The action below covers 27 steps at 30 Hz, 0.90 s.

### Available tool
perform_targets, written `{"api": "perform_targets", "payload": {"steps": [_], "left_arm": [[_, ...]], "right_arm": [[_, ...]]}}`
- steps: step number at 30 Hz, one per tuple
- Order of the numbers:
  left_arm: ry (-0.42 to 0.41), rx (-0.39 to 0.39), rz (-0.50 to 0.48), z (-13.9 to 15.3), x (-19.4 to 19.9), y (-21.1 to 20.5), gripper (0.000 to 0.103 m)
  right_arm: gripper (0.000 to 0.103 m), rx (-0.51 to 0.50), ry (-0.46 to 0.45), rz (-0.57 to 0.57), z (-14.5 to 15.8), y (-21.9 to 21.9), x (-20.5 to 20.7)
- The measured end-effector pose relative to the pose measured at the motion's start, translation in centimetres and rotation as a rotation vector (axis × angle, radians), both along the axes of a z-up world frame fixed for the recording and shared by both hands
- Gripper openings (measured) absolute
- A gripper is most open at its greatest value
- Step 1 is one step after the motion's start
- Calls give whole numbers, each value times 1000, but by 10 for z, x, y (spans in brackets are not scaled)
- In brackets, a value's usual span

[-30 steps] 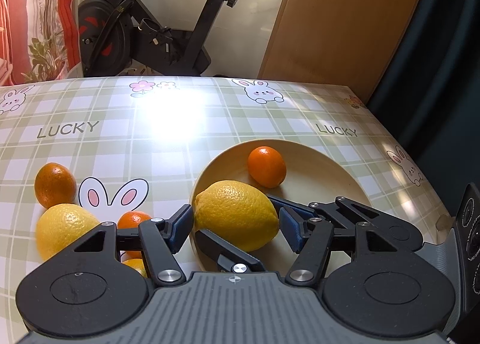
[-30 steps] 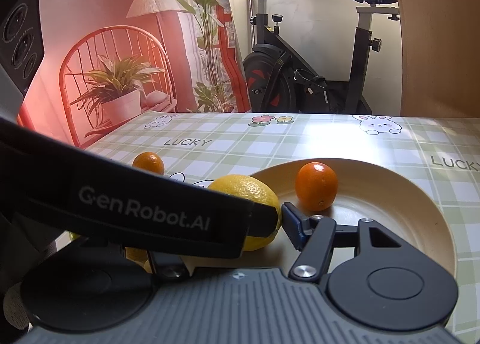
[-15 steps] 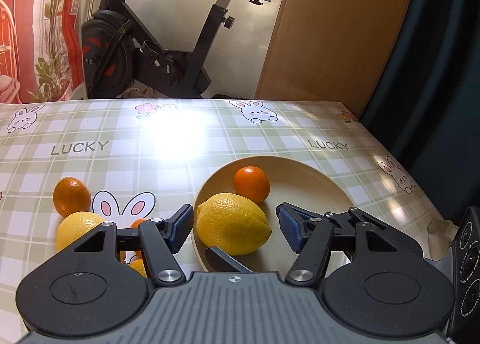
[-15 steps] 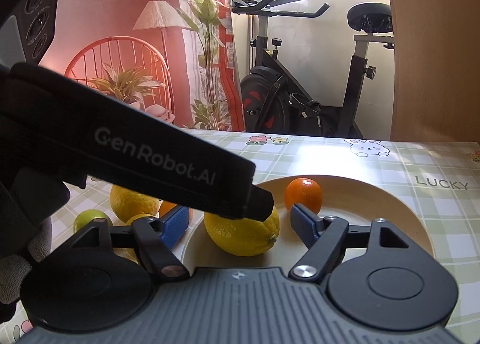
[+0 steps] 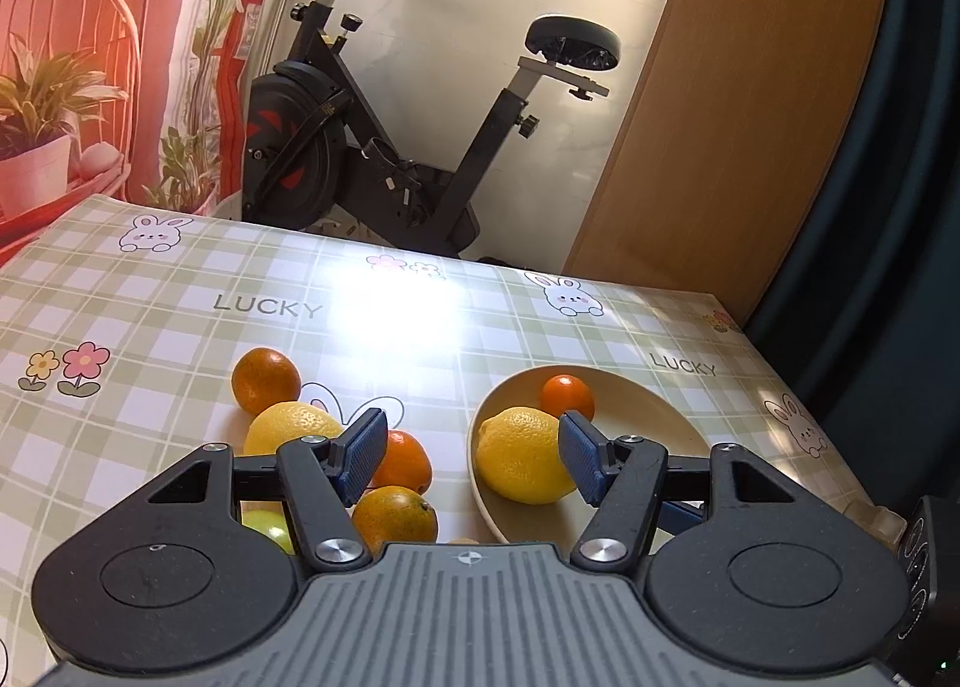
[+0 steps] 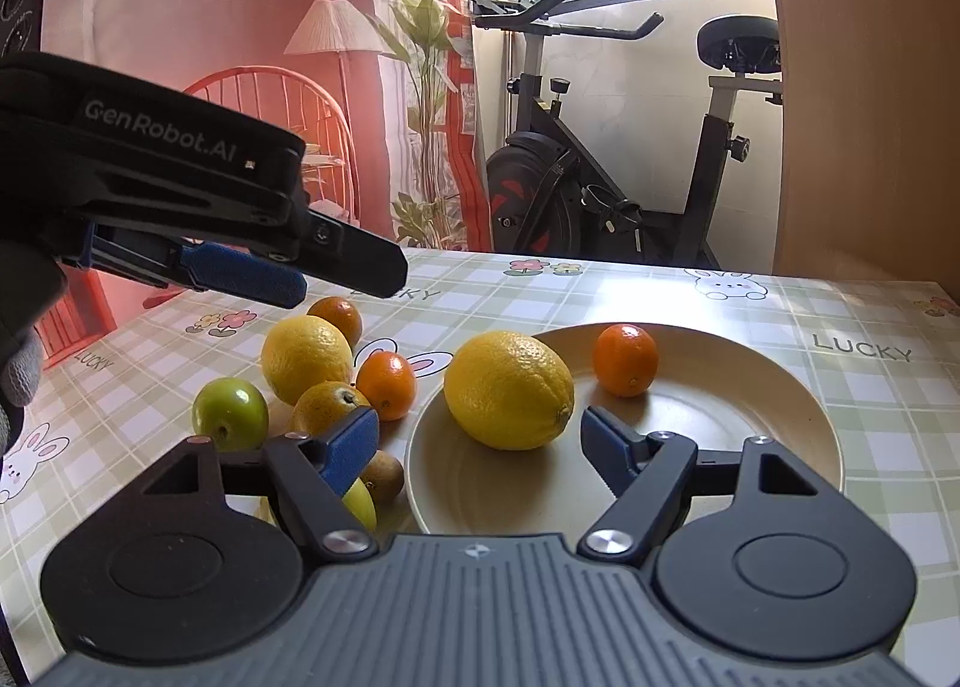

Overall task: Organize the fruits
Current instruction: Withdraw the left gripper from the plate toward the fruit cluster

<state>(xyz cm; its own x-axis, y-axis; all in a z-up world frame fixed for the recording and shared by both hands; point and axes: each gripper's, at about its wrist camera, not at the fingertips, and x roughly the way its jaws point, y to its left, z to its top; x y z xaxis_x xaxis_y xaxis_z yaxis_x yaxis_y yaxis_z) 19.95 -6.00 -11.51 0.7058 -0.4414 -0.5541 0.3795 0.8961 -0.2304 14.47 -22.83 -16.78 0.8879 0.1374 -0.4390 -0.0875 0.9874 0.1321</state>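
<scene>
Two tools, left tool [image 5: 471, 444] and right tool [image 6: 480, 435], stand open and empty above the checked table [image 6: 870, 387]. Partly hidden behind the right tool: a brown fruit [image 6: 384, 474]. On the round beige plate [image 6: 750, 423] lie a yellow lemon [image 6: 510, 390] and a small orange mandarin [image 6: 625, 359].

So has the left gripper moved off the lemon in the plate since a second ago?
Yes. The left gripper has drawn back and up from the lemon, which stays in the plate.
</scene>
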Motion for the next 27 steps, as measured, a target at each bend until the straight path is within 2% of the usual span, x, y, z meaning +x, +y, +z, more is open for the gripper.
{"api": "perform_targets", "payload": {"steps": [8, 14, 27], "left_arm": [[-25, 12, 18, 3, -15, 13, 66], [-26, -12, 37, 3, -24, 29, 66], [-24, 17, 60, -6, -46, 48, 66]], "right_arm": [[77, 13, 20, -12, 2, 4, -15], [77, 10, 26, -12, 10, 8, -21], [77, 24, 53, -7, 20, 17, -35]]}}
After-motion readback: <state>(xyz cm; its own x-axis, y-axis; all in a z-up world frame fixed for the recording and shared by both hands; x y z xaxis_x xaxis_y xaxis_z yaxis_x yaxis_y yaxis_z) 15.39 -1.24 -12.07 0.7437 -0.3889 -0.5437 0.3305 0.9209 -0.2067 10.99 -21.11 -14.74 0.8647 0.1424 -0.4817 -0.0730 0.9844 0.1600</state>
